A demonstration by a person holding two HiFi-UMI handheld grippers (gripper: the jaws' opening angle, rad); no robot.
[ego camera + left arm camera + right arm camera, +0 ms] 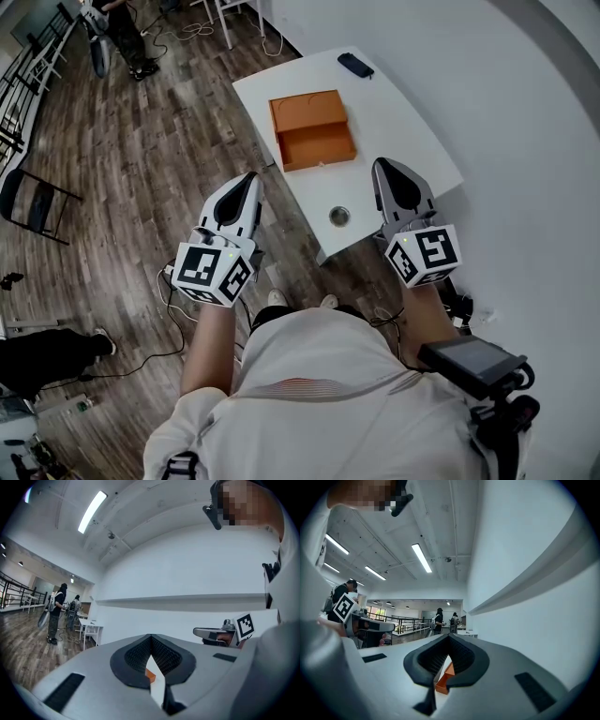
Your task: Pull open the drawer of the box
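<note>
An orange box lies on the white table, and its drawer stands pulled out toward me, showing an empty orange inside. My left gripper hovers over the wooden floor, left of the table's near corner, shut and holding nothing. My right gripper hangs above the table's near edge, also shut and empty. Both are well short of the box. In the left gripper view the jaws meet, with a sliver of the box below them. The right gripper view shows the same, with the box below.
A black flat object lies at the table's far end, and a round metal grommet sits near its front. A white wall runs along the right. A folding chair and cables are on the floor at left; people stand farther back.
</note>
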